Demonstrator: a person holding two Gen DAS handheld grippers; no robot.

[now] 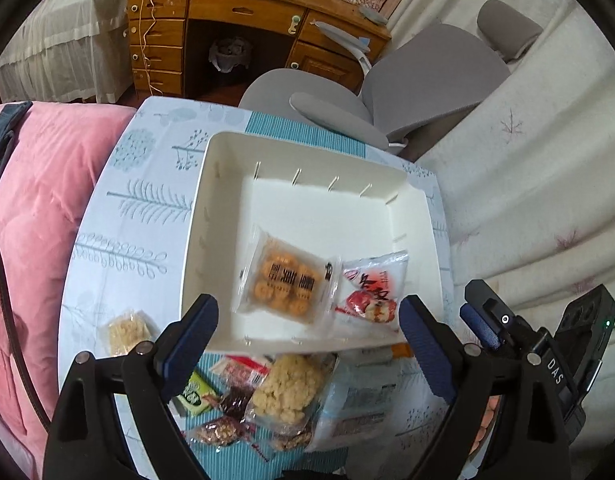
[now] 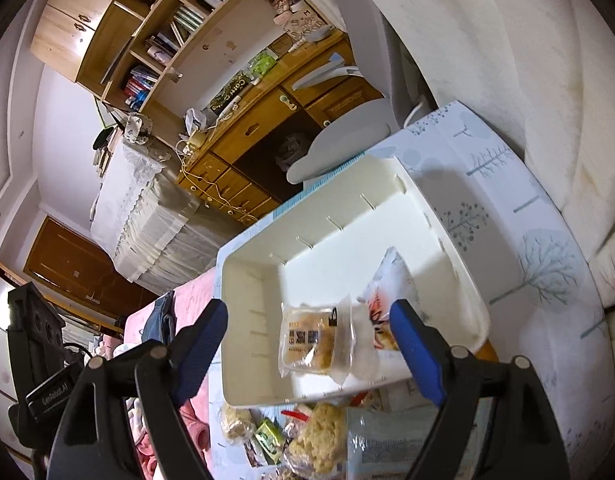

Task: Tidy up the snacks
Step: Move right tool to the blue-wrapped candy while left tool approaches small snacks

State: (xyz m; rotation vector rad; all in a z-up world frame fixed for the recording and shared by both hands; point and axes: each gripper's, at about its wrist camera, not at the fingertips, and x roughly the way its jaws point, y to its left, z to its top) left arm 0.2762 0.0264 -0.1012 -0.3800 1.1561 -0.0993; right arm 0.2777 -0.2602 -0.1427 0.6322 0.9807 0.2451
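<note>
Right wrist view: cookie packet (image 2: 313, 342) lies in bin (image 2: 247, 280), between open right claw (image 2: 307, 344) fingers.

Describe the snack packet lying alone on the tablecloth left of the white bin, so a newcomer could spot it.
Start at the white bin on the patterned tablecloth. Off its near left corner, apart from the heap of snacks in front, lies a clear packet holding one pale, crumbly square, the only snack lying by itself.

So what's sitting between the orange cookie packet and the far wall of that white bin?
Nothing: in the left wrist view, only bare bin floor stretches from the cookie packet to the far wall.
</note>
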